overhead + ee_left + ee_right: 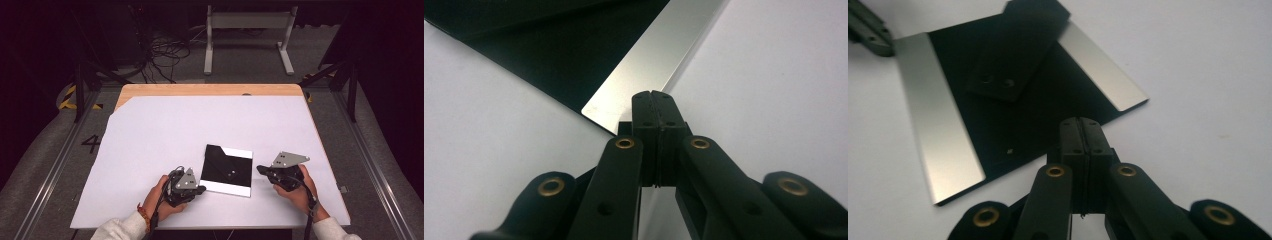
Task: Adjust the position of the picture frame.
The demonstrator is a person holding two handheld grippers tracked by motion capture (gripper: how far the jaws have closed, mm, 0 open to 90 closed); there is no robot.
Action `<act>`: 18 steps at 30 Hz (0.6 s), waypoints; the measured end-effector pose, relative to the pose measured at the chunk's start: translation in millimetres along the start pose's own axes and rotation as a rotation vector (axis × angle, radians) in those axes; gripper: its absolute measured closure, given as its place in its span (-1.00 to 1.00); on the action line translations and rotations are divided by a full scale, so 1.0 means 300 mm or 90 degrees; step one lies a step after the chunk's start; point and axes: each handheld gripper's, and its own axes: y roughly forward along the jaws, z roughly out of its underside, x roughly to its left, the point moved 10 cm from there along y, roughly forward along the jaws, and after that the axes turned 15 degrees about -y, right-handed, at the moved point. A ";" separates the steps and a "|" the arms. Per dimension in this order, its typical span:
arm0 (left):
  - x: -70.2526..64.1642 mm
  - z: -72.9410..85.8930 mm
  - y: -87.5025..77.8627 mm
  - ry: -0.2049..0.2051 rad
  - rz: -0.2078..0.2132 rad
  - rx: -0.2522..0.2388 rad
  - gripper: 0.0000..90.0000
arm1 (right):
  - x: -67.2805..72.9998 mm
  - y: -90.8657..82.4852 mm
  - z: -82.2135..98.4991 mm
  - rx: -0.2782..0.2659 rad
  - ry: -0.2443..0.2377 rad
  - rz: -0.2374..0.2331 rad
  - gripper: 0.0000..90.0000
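Two grippers flanked a black-and-silver plate (227, 170) lying flat on the white table cover (165, 130). Left gripper (653, 95) clenched empty at the plate's silver edge. Right gripper (1079, 121) clenched empty just beside its other side.

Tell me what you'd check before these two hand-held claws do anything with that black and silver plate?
1. Left gripper shut, nothing between its jaws: ok.
2. Right gripper shut, nothing held: ok.
3. Black and silver plate flat on the white sheet: ok.
4. Plate between both grippers, each near an edge: ok.
5. Left jaw tips touching the plate's silver strip: cannot tell.
6. Black flap atop the plate fastened: cannot tell.
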 end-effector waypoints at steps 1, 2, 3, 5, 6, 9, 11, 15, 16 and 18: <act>0.000 -0.001 0.000 0.001 -0.001 -0.001 0.99 | -0.011 0.004 -0.003 -0.001 0.001 0.003 1.00; 0.000 -0.001 0.000 0.000 -0.001 -0.001 0.99 | -0.023 0.008 -0.005 0.002 0.000 0.009 1.00; 0.000 0.000 0.000 -0.002 0.000 -0.001 0.99 | -0.035 0.011 -0.007 0.002 0.004 0.011 1.00; -0.001 0.000 0.000 -0.003 -0.002 -0.002 0.99 | -0.056 0.019 -0.012 0.000 0.010 0.016 1.00; -0.001 0.000 0.001 -0.001 -0.004 -0.002 0.99 | -0.068 0.024 -0.013 0.002 0.011 0.020 1.00; -0.001 0.000 0.001 -0.001 -0.009 0.000 0.99 | -0.102 0.046 -0.015 0.006 0.014 0.029 1.00; -0.002 0.000 0.001 -0.003 -0.010 -0.002 0.99 | -0.128 0.066 -0.017 0.008 0.024 0.031 1.00; -0.001 -0.002 0.003 -0.005 -0.011 -0.005 0.99 | -0.158 0.106 -0.016 0.017 0.029 0.029 1.00; -0.001 -0.002 0.003 -0.006 -0.013 -0.007 0.99 | -0.162 0.116 -0.013 0.023 0.025 0.028 1.00; -0.002 -0.001 0.003 -0.009 -0.015 -0.009 0.99 | -0.165 0.137 -0.012 0.024 0.024 0.020 1.00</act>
